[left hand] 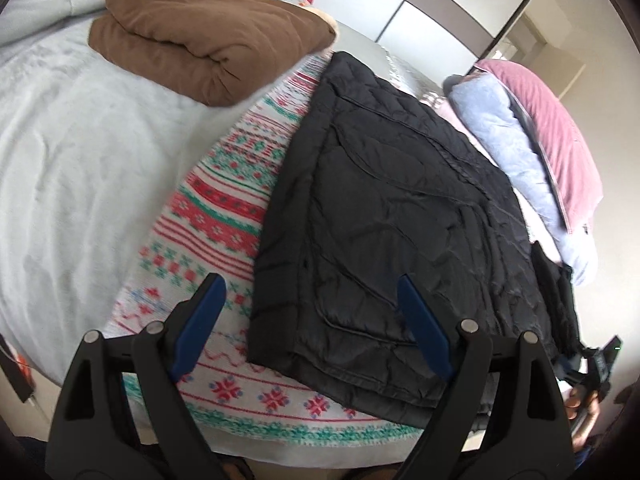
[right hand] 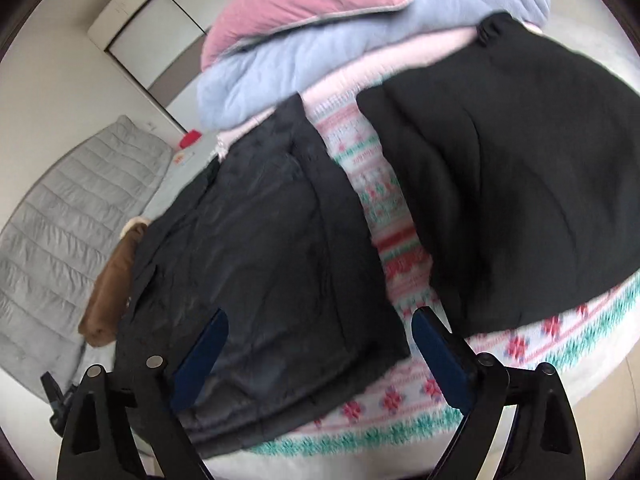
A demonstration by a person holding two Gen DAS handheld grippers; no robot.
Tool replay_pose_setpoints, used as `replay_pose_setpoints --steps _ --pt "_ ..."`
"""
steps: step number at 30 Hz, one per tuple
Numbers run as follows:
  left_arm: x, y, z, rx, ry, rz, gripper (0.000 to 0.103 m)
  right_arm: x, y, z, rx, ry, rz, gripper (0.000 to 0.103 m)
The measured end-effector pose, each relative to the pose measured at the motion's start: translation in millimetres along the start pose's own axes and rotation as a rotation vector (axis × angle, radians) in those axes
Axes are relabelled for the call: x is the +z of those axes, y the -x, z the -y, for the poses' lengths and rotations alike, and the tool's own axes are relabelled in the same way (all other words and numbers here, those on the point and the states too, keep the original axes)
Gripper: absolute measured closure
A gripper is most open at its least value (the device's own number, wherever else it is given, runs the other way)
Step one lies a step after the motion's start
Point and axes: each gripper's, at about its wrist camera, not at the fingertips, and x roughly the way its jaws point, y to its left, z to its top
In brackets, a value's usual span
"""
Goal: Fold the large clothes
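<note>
Black quilted jacket (left hand: pixel 384 216) is laid folded flat on the patterned blanket (left hand: pixel 224 216) that covers the near part of the bed (left hand: pixel 72 152). Its long axis runs from the near edge of the bed away toward the far side, with one short end reaching almost to the near edge. In the right wrist view the same jacket (right hand: pixel 264 264) is seen as a thick folded stack at the near edge.

One quilted jacket is counted. A second black garment (right hand: pixel 512 184) of smoother cloth is spread beside it toward the right edge, with a strip of blanket showing between the two. One folded brown garment (left hand: pixel 208 44) is placed toward the far left corner, well apart from the jacket. A stack of folded pieces, a pale blue one (left hand: pixel 512 148) under a pink one (left hand: pixel 556 128), is set at the far right. A grey quilted item (right hand: pixel 68 232) is seen at the far left edge.

Left gripper (left hand: pixel 312 316) is held over the jacket's near left corner with jaws wide apart, nothing between the pads. Right gripper (right hand: pixel 320 344) is held over the jacket's near right corner, also spread wide and empty. Nothing is in the way between the grippers and the jacket.
</note>
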Motion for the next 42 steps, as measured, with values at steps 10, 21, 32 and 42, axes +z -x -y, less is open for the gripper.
replay_pose_setpoints --steps 10,21,32,42 --pt "-15 -17 2 -0.018 0.000 -0.042 0.017 -7 -23 38 -0.099 -0.178 -0.088 0.042" --pt "-17 -22 -3 0.011 0.050 -0.034 0.086 -3 -17 29 0.012 -0.165 -0.033 0.098" --pt "-18 -26 -9 -0.033 0.088 -0.076 0.079 0 -9 19 0.023 -0.116 0.005 0.096" --pt "-21 -29 -6 -0.057 0.089 -0.073 0.062 -4 -36 28 0.001 -0.181 -0.100 0.092"
